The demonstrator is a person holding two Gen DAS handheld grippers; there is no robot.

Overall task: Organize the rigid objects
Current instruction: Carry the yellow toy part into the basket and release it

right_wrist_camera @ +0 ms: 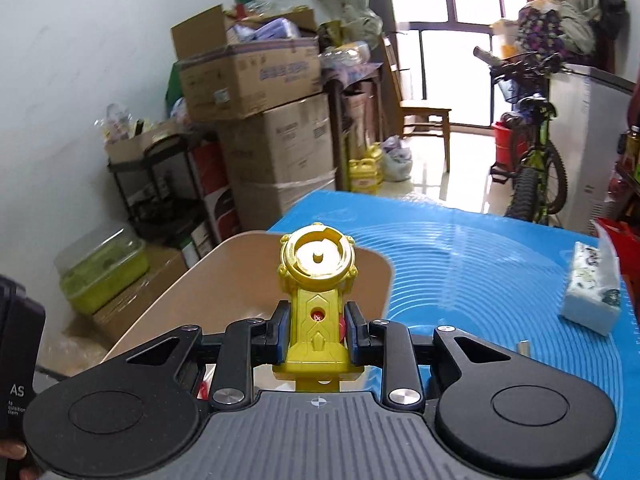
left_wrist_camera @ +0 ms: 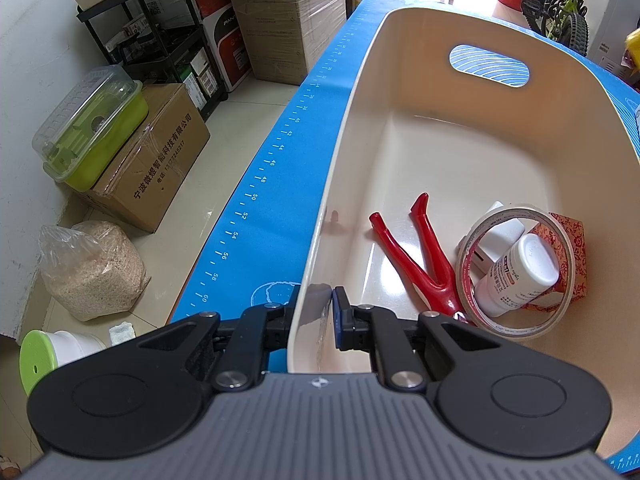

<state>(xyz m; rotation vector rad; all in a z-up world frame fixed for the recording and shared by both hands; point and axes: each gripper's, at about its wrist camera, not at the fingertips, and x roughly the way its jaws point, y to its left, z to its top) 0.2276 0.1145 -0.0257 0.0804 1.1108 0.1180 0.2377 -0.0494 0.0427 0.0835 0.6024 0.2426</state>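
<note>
Yellow toy launcher [right_wrist_camera: 316,300]: your right hand-held gripper [right_wrist_camera: 316,334] clamps its handle, beige bin [right_wrist_camera: 168,304] ahead-left. Your left hand-held gripper [left_wrist_camera: 316,312] pinches the bin's near wall.

My left gripper [left_wrist_camera: 316,300] is matt black plastic with bright metal pivot pins, clamped on the smooth, glossy plastic wall of the cream bin [left_wrist_camera: 404,40]. Inside I see glossy red-coated pliers handles [left_wrist_camera: 416,248], a shiny clear tape roll [left_wrist_camera: 516,268], a smooth white plastic bottle [left_wrist_camera: 520,272] and a patterned red paper box [left_wrist_camera: 576,248]. My right gripper [right_wrist_camera: 316,328] pinches a glossy yellow plastic toy launcher [right_wrist_camera: 316,280]. The blue mat [right_wrist_camera: 480,264] looks smooth and faintly shiny; the tissue pack [right_wrist_camera: 592,292] has a soft film wrapper.
</note>
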